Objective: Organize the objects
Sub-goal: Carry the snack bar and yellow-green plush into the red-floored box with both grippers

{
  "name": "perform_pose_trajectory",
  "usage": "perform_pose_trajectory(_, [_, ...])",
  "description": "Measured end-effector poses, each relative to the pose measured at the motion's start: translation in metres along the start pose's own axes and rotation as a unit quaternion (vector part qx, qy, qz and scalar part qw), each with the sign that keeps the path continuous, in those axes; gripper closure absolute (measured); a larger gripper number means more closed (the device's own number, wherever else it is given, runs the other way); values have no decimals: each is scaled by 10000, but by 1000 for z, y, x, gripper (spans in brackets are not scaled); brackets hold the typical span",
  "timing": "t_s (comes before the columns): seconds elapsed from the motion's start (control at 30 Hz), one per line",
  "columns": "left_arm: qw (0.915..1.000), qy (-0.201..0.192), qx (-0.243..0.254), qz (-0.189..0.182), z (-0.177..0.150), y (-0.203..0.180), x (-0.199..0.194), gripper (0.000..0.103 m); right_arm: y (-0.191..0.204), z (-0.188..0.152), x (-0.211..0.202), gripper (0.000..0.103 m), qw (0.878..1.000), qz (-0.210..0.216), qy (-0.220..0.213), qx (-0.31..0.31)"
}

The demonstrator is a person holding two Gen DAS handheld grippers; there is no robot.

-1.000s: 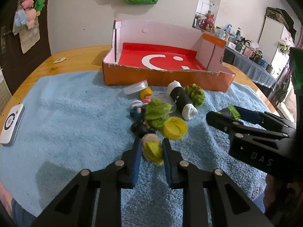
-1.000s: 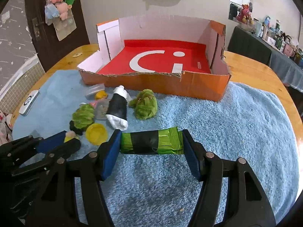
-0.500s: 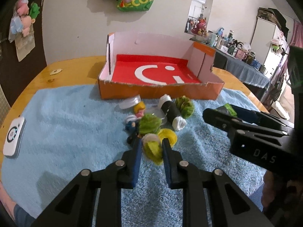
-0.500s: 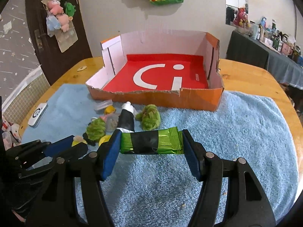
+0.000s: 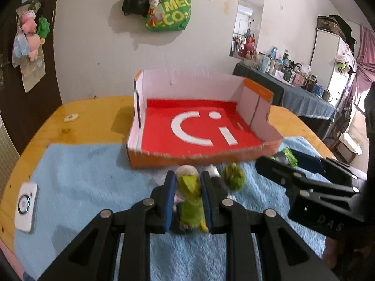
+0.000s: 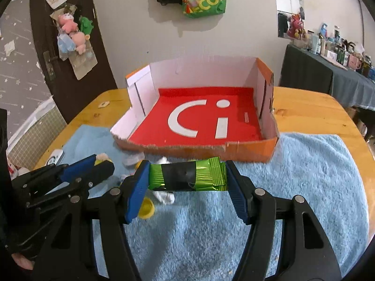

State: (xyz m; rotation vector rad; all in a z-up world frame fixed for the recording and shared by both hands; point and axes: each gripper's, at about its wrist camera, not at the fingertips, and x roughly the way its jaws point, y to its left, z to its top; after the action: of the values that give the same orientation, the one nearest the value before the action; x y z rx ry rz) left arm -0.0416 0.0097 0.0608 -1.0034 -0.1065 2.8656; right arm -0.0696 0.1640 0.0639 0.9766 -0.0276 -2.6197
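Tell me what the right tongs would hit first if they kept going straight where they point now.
Likely the near orange wall of the cardboard box, just beyond the green snack pack that the right tongs grip. Depth is unclear, so they might clear the torn rim.

A green foil snack packet (image 6: 187, 175) banded in black tape is hanging level, crosswise, just in front of the shallow orange cardboard box (image 6: 248, 151) with its red floor. A small yellow-green and cream soft toy (image 5: 188, 185) is sitting upright before the box's front wall, while a fuzzy green ball (image 5: 234, 178) is lying just beside that wall.
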Motion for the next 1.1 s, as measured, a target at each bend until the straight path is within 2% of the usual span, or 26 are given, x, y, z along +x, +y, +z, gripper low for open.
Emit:
perform_pose_trajectory(0.23, [9999, -136, 57, 79, 27, 4, 10, 81, -1, 17, 4, 42, 9998, -145, -134, 41])
perform_pose_trajectory(0.5, [10000, -67, 45, 9, 51, 10, 30, 81, -5, 40, 12, 42, 9996, -211, -191, 50])
perform_pose_trajectory(1.1, [9991, 388, 103, -159, 97, 17, 96, 81, -36, 84, 76, 41, 9982, -242, 467, 274])
